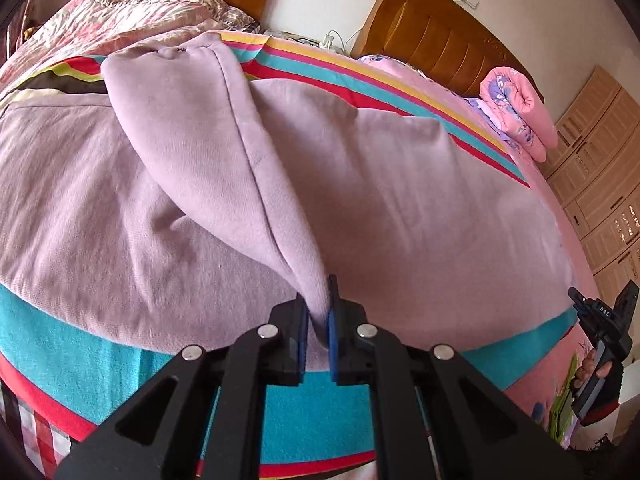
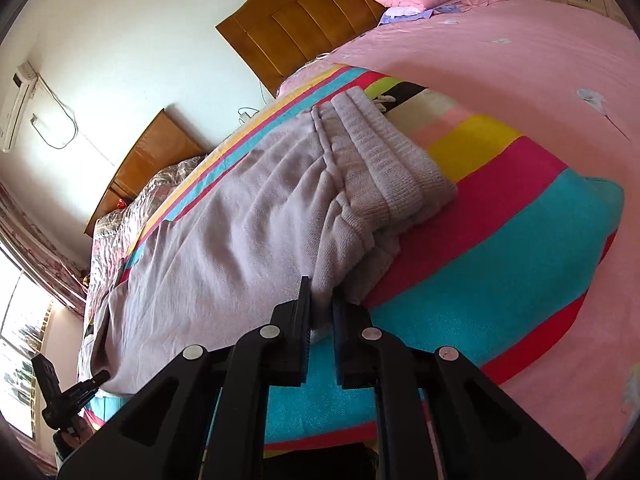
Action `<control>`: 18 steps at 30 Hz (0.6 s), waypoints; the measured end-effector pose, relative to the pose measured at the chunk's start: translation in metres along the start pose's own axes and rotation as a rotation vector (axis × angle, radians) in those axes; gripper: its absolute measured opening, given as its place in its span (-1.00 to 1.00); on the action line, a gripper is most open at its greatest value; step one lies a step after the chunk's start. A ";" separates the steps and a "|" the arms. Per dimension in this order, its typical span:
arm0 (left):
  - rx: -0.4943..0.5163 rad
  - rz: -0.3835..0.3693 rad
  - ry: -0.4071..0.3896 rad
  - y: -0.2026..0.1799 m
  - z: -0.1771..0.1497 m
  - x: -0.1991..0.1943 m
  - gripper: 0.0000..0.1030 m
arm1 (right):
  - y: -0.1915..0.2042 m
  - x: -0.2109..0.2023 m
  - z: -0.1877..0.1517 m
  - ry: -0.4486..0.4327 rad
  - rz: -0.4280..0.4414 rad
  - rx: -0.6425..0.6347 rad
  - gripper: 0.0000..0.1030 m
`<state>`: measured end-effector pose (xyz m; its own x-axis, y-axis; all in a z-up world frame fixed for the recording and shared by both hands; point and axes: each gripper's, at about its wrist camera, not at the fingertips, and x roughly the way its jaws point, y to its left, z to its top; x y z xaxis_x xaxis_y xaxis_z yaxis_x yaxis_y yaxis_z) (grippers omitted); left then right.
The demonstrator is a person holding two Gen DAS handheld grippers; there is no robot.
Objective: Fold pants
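Gripping lilac pants (image 1: 192, 184) — L claw (image 1: 318, 320), R claw (image 2: 322, 320).

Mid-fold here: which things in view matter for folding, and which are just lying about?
In the job:
- pants, lilac
- left tongs, shut on a pant leg
- right tongs, shut on the waist end
- striped towel beneath

Lying about:
- folded pink quilt
- floral bedding
- headboard

Lilac pants (image 1: 400, 200) on striped blanket (image 1: 80, 352), one fold between left gripper (image 1: 318, 332) fingers (image 1: 333, 320), seemingly pinched.
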<state>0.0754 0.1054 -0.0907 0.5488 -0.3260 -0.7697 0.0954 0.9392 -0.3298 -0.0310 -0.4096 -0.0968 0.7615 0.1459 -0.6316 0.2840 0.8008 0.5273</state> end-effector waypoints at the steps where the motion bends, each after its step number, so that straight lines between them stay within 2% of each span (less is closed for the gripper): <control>1: 0.000 -0.001 -0.006 0.000 0.000 -0.001 -0.81 | 0.002 -0.001 0.002 -0.007 0.002 -0.006 -0.83; 6: 0.008 -0.005 -0.088 -0.005 0.009 -0.021 -0.79 | 0.024 -0.014 0.016 -0.074 0.016 -0.086 -0.83; 8: 0.021 0.010 -0.097 -0.009 0.008 -0.024 -0.79 | 0.036 -0.020 0.019 -0.106 0.012 -0.132 -0.83; 12: -0.005 0.019 -0.017 0.000 -0.001 0.001 -0.73 | 0.008 0.005 0.006 0.000 -0.029 -0.059 -0.83; 14: 0.015 0.028 -0.028 -0.001 -0.003 0.001 -0.70 | -0.004 0.008 0.000 -0.010 0.004 -0.023 -0.84; 18: 0.032 0.038 -0.036 -0.004 -0.002 -0.002 -0.64 | 0.000 0.005 0.004 -0.019 -0.013 -0.032 -0.84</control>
<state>0.0721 0.1017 -0.0889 0.5818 -0.2867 -0.7612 0.1002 0.9540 -0.2827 -0.0249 -0.4107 -0.0976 0.7693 0.1246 -0.6267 0.2752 0.8205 0.5010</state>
